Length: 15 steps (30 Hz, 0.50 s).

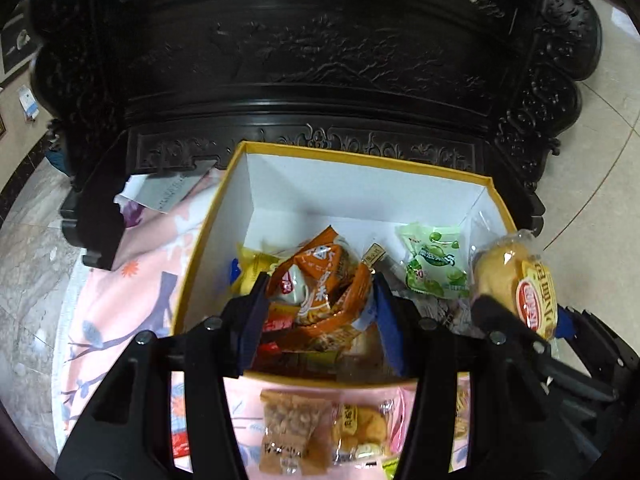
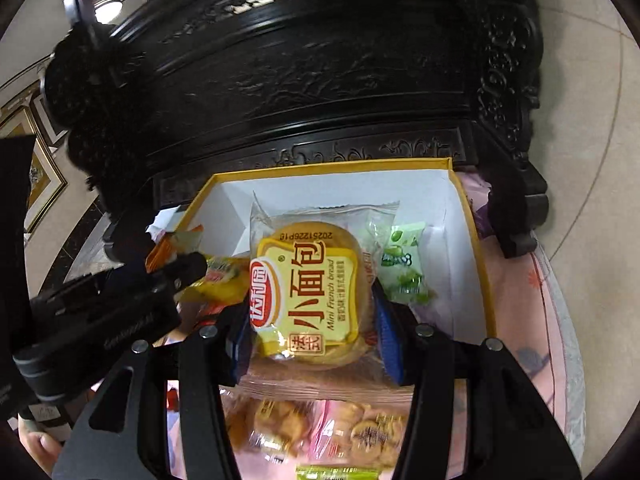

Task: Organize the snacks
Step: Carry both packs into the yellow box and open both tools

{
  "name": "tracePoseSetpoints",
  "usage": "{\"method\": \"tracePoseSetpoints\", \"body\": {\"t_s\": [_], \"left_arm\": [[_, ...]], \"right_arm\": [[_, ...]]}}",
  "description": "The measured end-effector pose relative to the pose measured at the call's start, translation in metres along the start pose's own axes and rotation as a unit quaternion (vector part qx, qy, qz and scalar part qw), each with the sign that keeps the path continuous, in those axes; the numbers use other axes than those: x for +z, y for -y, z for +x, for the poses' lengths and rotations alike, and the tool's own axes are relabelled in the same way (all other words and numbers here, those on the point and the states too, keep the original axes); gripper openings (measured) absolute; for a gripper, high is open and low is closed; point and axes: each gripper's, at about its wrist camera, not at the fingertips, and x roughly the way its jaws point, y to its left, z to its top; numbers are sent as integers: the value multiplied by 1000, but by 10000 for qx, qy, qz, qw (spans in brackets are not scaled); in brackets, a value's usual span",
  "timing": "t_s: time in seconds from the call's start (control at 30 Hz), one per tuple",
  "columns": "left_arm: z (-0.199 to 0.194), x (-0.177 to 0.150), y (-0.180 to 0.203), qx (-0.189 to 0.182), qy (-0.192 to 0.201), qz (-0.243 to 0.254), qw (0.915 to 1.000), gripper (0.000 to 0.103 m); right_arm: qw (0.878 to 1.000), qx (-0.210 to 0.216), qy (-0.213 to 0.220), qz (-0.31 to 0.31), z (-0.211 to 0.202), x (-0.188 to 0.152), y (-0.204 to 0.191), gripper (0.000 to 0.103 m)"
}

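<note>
A yellow-rimmed white box (image 1: 360, 184) stands on a pink floral cloth (image 1: 132, 292) and holds several snack packs, among them a green pea pack (image 1: 436, 264). My left gripper (image 1: 320, 296) is shut on an orange snack pack (image 1: 324, 280) over the box. My right gripper (image 2: 316, 312) is shut on a mini French bread pack (image 2: 308, 292), held above the box (image 2: 464, 240). That bread pack (image 1: 516, 284) also shows at the right in the left wrist view. The green pea pack (image 2: 404, 268) lies in the box behind it.
A dark carved wooden cabinet (image 1: 304, 60) stands right behind the box. Loose snack packs (image 1: 292, 436) lie on the cloth in front of the box, also in the right wrist view (image 2: 360, 432). A paper sheet (image 1: 164, 192) lies at the box's left. Tiled floor (image 1: 600, 208) lies to the right.
</note>
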Motion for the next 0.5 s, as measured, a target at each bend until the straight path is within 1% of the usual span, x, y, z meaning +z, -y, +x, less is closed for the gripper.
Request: {"method": "tracePoseSetpoints", "body": {"t_s": [0.17,0.2,0.23,0.27,0.3,0.4,0.5], "left_arm": [[15,9,-4,42,20,23,10000,52],[16,12,-5,72,27,18,10000,57],[15,14,-6,106,46,-9,9999,76],[15,15,-9,156,53,-48,9999,87],[13,16,-14,295,101,-100,9995,96],[2,12,-27,258,153,-181,9994,96],[-20,-10,-46,227,207,-253,9992,96]], "right_arm": [[10000,-27,-26,85,15,7,7,53],[9999,-93,-43,106,17,9,8,54],[9997,-187,-84,106,21,10,8,60],[9995,-260,-123,125,23,12,10,64],[9995,-264,-118,151,21,12,13,68],[9997,-202,-131,19,3,1,16,69],[9995,46,-234,-197,-24,-35,15,70]]}}
